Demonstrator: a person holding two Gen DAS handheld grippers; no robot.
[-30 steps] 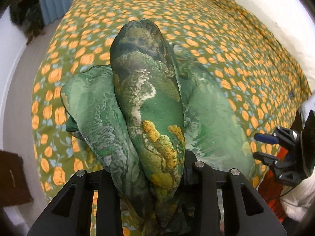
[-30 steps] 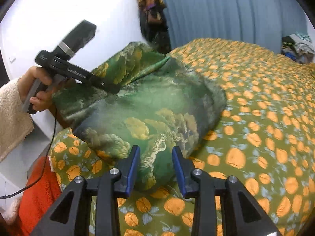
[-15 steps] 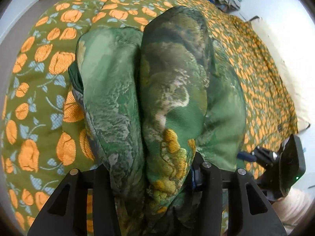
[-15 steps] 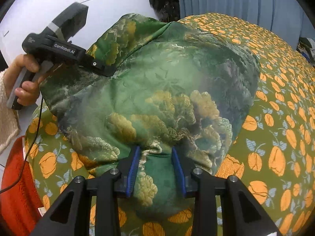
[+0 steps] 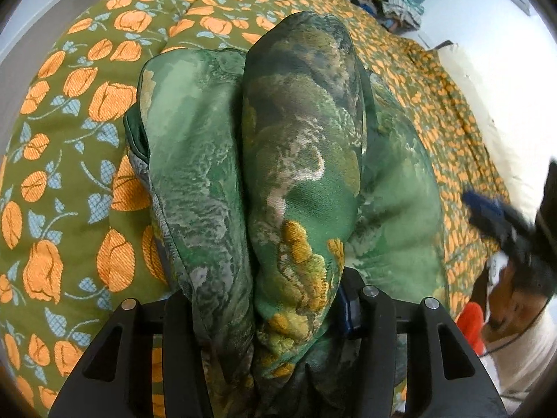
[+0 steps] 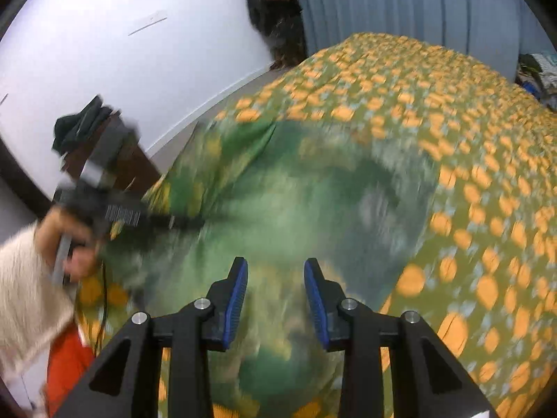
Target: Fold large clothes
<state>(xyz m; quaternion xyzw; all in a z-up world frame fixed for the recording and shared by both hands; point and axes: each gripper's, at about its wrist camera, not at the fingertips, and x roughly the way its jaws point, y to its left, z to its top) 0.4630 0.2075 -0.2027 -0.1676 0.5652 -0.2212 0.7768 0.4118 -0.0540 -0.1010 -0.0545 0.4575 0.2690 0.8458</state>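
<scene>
Garment [image 5: 303, 160], a green printed piece, lies bunched on our bed's tulip bedspread [image 5: 69, 174]. Our left gripper [image 5: 264, 299] is opening, cloth between its jaws; right gripper [image 6: 275, 292] stands apart, apparently empty. Next, we'd flatten this fold.

- The green garment [image 5: 303, 160] was smooth cloth with a slight sheen.
- The bedspread [image 5: 80, 146] was matt, coarsely woven cloth.
- The sleeve [image 6: 24, 289] looked fuzzy.

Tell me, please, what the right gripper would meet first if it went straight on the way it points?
Most likely the green printed garment: it already lies between the right gripper's blue fingers and fills the line ahead. The view is blurred, so depth is uncertain.
</scene>
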